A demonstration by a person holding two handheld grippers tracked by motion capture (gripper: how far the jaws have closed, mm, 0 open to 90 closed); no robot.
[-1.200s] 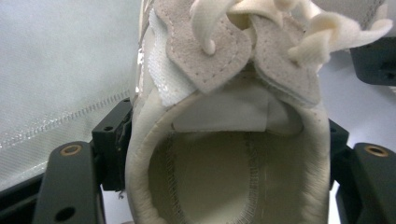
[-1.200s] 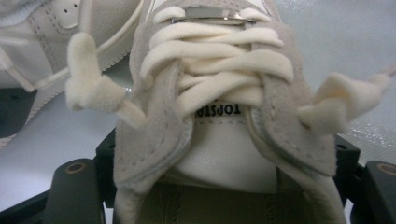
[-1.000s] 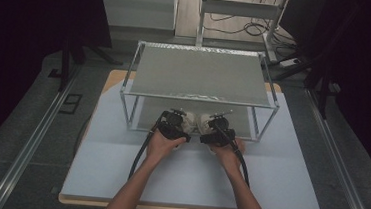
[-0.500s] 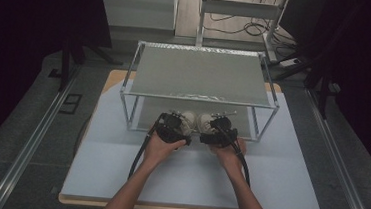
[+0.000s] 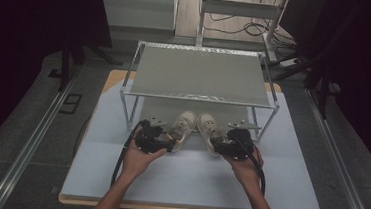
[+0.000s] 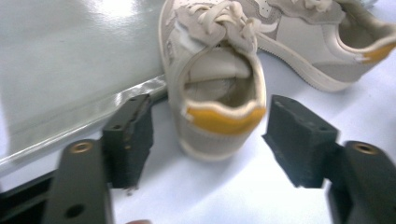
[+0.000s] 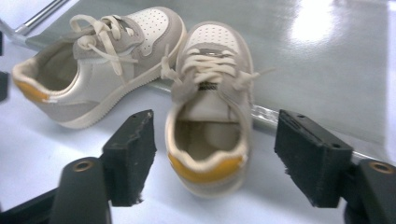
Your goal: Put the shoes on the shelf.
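We seem to be in a lab or test studio: black curtains (image 5: 40, 8) hang on both sides, metal floor rails (image 5: 32, 142) flank a pale blue-topped work table (image 5: 192, 185), and loose black cables (image 5: 240, 23) trail on the floor behind a perforated metal shelf rack (image 5: 201, 75).

In the high view the toes of both shoes (image 5: 196, 128) lie hidden beneath the wire rack (image 5: 198, 75), while in the left gripper view the far shoe (image 6: 322, 37), beside the rack's lower shelf, is cut off at the top edge.
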